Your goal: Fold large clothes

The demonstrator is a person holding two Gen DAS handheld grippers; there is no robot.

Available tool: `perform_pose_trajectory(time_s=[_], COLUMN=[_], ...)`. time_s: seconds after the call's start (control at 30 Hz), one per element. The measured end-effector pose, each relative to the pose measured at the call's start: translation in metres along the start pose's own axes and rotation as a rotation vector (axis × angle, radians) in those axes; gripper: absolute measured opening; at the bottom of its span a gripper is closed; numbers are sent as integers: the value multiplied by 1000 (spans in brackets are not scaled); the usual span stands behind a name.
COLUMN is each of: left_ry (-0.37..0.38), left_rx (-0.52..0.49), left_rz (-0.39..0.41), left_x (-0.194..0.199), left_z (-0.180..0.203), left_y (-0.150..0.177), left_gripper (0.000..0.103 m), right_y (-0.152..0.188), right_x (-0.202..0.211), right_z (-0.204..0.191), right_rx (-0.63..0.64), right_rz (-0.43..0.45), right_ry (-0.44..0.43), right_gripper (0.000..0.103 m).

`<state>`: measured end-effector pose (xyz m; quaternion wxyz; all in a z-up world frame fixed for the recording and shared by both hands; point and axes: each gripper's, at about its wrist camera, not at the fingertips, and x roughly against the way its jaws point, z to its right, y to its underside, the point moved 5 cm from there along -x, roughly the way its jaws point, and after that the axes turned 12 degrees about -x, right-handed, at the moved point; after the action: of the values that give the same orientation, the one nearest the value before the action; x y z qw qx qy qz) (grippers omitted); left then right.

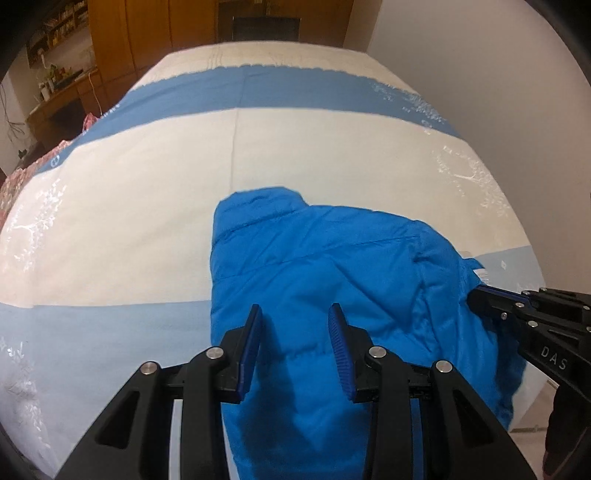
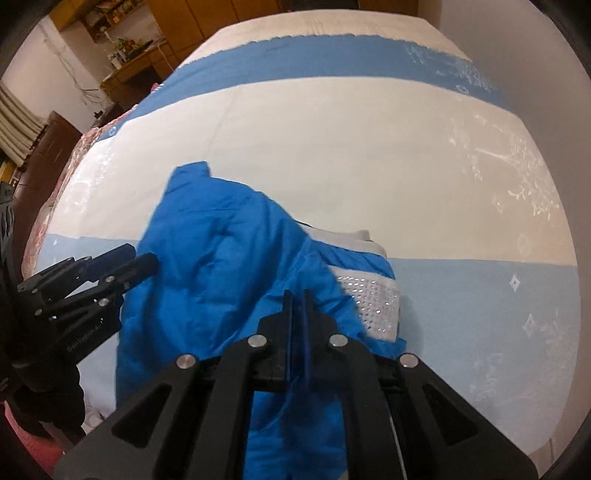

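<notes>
Clamped tight, the right gripper [image 2: 298,295] is pinching the blue jacket [image 1: 314,266], apparently mid-fold; the left gripper [image 1: 294,314], parted, is hovering ungripping. Next, probably laying it flat on the bedsheet [image 1: 147,166].

Home bedroom, wide bed [image 1: 147,184] under a blue-and-cream striped sheet, wooden wardrobe [image 1: 147,33] behind, cluttered wooden desk [image 1: 62,96] and shelves [image 1: 55,33] along the wall

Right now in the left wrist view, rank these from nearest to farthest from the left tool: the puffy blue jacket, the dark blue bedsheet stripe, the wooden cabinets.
1. Puffy blue jacket, right at the left tool.
2. Dark blue bedsheet stripe, across the far bed.
3. Wooden cabinets, behind the bed.
</notes>
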<state>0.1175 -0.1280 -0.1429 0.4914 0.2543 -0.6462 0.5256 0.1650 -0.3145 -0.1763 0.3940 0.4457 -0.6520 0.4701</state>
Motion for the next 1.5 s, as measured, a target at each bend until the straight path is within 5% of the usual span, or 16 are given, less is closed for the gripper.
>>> perform_pose_trajectory(time_s=[0.37,0.5,0.73,0.93,1.17,1.5], left_ry=[75,55,7,5,32,86], left_rx=[28,50,1,-19,-4,-25], left_rz=[-76,-80,29,-11,22,24], left_x=[-50,-31,41,30,11,63], left_z=[-3,-6,10,24,23,29], left_y=[7,6,28,63,75,96], left_gripper=[40,39,38,39,42,38], right_y=[-1,-2,34,74,83,103], right_x=[-55,-28,42,18,-24,50], right_z=[43,35,-14,-3,17,-13], right_rx=[-155,-141,23,23,-72,23], right_rz=[-89,-59,6,-51,-60,-15], right_ry=[-99,-89,-157,-69,-127,-166], right_gripper=[0,4,7,4,0,7])
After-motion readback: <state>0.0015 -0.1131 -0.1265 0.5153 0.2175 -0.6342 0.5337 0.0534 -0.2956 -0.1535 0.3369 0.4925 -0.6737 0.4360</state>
